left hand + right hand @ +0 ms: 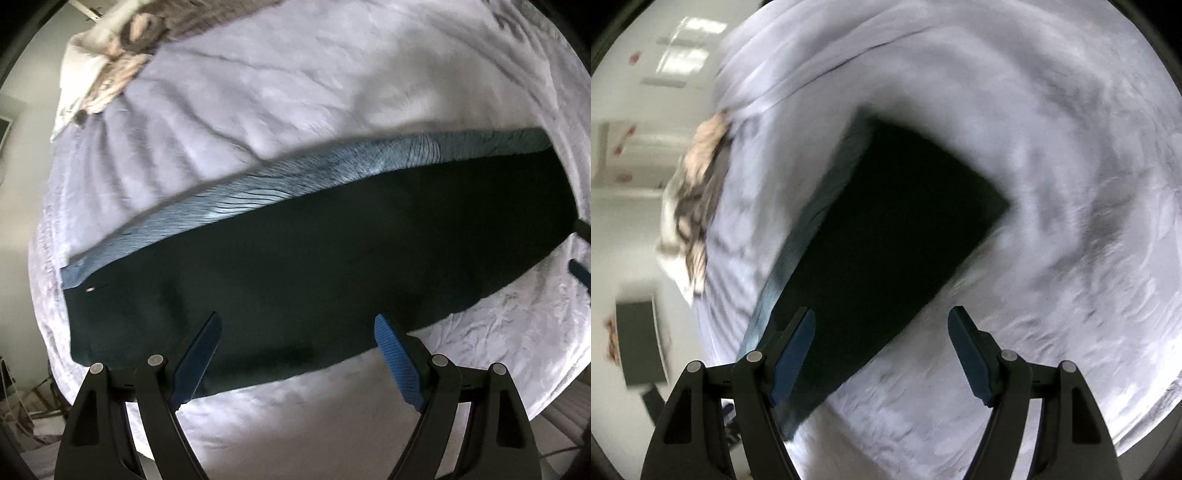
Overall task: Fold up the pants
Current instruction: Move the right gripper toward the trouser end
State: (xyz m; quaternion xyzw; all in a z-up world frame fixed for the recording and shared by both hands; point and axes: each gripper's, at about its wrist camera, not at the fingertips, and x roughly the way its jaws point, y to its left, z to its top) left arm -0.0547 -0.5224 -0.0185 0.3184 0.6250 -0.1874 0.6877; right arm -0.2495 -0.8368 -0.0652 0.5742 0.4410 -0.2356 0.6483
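Dark pants (314,266) lie flat on a white bedsheet (295,92), long axis running left to right just beyond the left gripper (297,325). Its jaws gape wide, empty. The right gripper (881,317), equally spread, hovers near one end.

Dark teal pants (314,266), folded lengthwise into a long flat band, lighter blue ribbed strip along upper edge, spanning mid-frame diagonally
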